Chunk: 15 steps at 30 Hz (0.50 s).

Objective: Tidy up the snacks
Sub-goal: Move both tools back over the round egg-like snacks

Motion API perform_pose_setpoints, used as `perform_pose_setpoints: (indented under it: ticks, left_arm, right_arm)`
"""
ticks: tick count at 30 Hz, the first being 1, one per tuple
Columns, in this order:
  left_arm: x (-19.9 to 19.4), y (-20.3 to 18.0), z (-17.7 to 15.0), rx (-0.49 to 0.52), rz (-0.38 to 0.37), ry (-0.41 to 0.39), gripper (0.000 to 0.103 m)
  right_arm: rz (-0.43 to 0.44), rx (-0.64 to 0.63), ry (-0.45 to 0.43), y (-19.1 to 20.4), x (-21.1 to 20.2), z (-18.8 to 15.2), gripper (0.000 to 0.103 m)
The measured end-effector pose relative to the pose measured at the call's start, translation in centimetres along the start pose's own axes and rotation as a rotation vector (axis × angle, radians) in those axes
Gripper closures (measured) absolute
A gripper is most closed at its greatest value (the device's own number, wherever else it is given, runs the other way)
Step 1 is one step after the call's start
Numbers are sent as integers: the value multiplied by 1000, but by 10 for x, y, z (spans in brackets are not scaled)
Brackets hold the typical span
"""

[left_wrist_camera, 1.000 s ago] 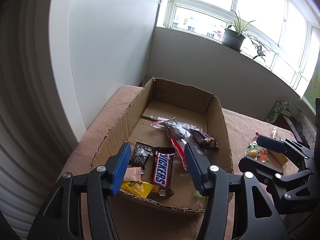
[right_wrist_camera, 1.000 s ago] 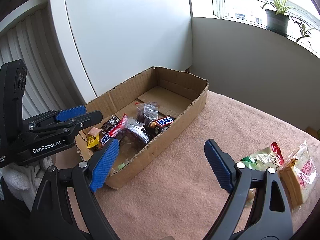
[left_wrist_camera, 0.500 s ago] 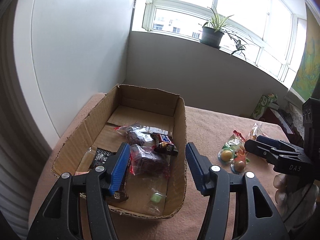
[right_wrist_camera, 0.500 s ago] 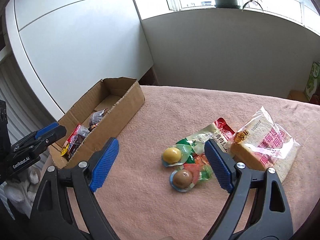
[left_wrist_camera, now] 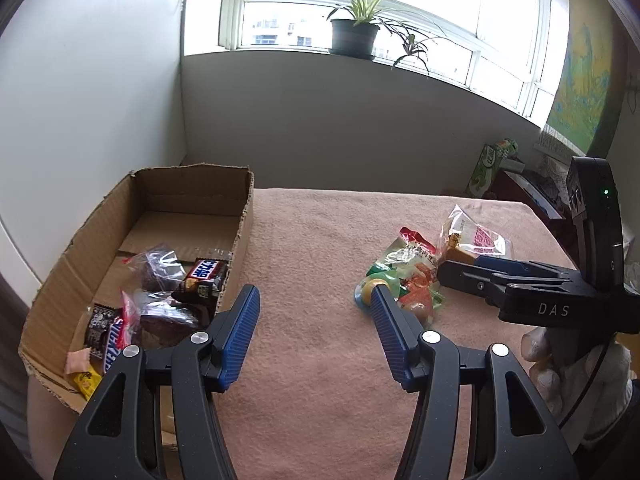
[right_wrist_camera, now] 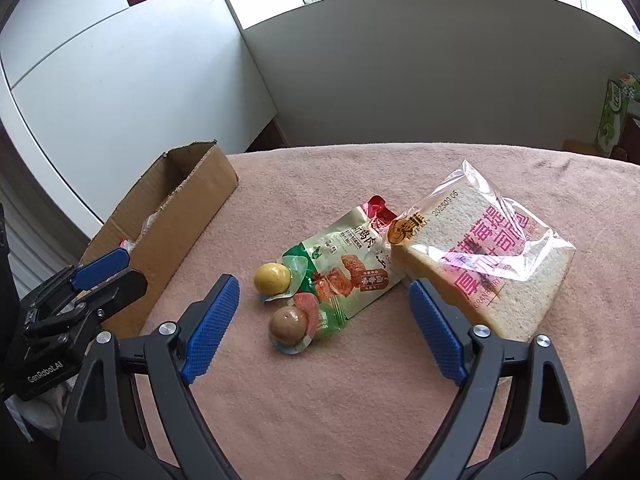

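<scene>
We have several snacks in the box (left_wrist_camera: 192, 188), but with both grippers (right_wrist_camera: 324, 316) apart and empty, bread (right_wrist_camera: 480, 264), pouch (right_wrist_camera: 348, 260) and eggs (right_wrist_camera: 274, 278) remain outside.

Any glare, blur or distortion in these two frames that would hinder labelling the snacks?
Left wrist view: window blown out, strong fisheye bending at the edges, box contents sharp though dim. Right wrist view: even daylight, soft shadows; glare on the bread bag washes out part of its print; chicken pouch and both eggs crisp; no motion blur.
</scene>
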State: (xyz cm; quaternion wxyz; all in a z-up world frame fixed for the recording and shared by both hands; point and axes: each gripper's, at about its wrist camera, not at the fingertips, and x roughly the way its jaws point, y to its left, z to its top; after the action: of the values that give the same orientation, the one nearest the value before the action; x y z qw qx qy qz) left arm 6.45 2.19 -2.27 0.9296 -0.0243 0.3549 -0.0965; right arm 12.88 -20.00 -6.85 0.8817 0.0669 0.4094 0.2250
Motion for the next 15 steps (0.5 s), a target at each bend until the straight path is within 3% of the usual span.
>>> perform_pose_setpoints:
  ticks: [5,11,15]
  left_arm:
    - [18,-7,2,-1,-14,49,46]
    - [29,-20,8,8,-40,70,49]
    - [41,-29,11,31,-48,93,52]
  right_arm:
    - [17,-69,37,8,6,-10,35]
    - [2,-173,65,25,18,-21,48]
    - [8,-195,77,31,26,-22,48]
